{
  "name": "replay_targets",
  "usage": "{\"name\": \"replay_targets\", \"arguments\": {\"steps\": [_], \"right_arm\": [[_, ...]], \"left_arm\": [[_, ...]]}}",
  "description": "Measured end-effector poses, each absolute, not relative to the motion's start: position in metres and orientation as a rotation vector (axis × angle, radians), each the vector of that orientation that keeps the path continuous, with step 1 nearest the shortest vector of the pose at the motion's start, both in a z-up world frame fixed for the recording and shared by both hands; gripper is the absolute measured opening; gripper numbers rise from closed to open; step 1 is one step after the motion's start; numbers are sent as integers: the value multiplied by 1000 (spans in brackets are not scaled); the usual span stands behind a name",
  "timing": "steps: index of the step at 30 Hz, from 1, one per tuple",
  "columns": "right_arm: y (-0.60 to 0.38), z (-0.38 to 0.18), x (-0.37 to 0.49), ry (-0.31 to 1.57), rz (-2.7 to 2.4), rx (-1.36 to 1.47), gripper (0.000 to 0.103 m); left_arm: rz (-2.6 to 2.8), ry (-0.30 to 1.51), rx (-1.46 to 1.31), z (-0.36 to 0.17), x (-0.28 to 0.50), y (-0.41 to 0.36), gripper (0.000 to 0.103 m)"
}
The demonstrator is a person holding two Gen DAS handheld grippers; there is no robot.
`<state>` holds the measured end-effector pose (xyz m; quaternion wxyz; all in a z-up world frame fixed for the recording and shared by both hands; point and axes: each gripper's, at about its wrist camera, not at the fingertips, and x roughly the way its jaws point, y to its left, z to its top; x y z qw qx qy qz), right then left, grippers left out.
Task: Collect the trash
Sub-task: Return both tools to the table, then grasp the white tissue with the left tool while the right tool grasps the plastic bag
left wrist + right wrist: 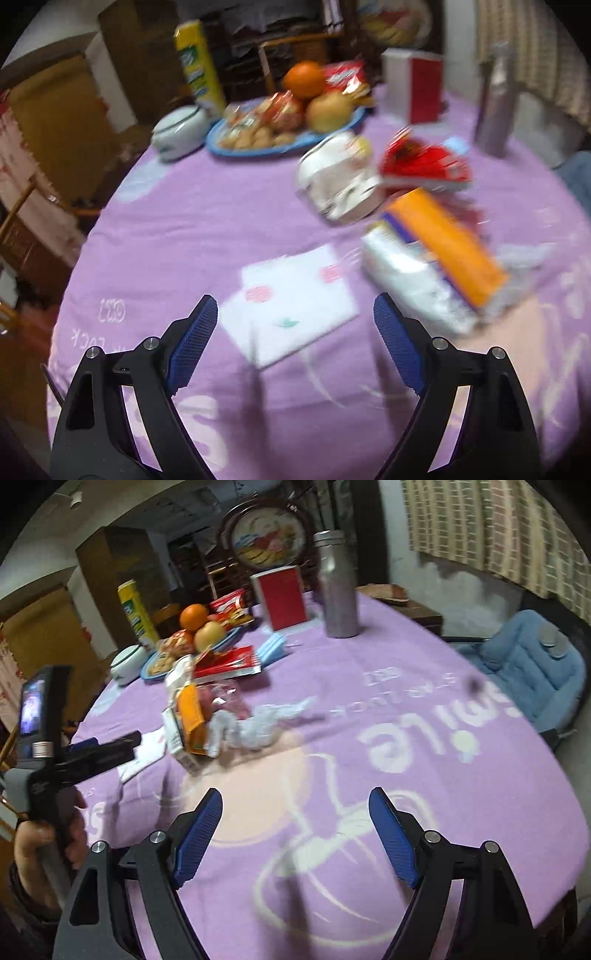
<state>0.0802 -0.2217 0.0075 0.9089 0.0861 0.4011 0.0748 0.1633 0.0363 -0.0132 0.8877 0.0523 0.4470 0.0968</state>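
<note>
Trash lies on the purple tablecloth. An orange and silver wrapper lies ahead right of my left gripper, which is open and empty above a flat white napkin. Farther off lie a crumpled white wrapper and a red packet. In the right wrist view the orange wrapper, clear crumpled plastic and the red packet lie ahead left. My right gripper is open and empty over the cloth. The left gripper shows at the left.
A blue plate with fruit and snacks, a white lidded bowl, a yellow box, a red and white box and a metal bottle stand at the far side. A blue cushioned chair stands beside the table.
</note>
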Motion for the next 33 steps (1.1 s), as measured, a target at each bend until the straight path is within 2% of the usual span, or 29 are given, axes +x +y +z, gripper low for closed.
{"name": "replay_targets", "arguments": {"steps": [14, 19, 22, 24, 25, 26, 27, 28, 33], "right_arm": [[-204, -6, 90, 862, 214, 187, 80], [-204, -5, 89, 861, 218, 190, 80], [-202, -4, 87, 858, 216, 183, 80], [-201, -2, 87, 855, 214, 181, 80], [-200, -1, 86, 852, 214, 181, 80], [-200, 0, 86, 850, 214, 181, 80], [-200, 1, 86, 849, 214, 182, 80], [-199, 3, 86, 845, 213, 180, 80], [-201, 13, 94, 819, 201, 165, 80]], "left_arm": [[166, 1087, -6, -50, 194, 50, 84], [160, 1091, -44, -53, 195, 54, 85], [156, 1095, -59, -53, 195, 55, 83], [152, 1083, -59, -52, 196, 56, 75], [144, 1075, -49, -51, 195, 54, 65], [137, 1070, -41, -48, 194, 52, 44], [138, 1068, -33, -46, 192, 50, 29], [159, 1079, -13, -44, 190, 50, 7], [123, 1022, -187, -14, 169, 74, 7]]}}
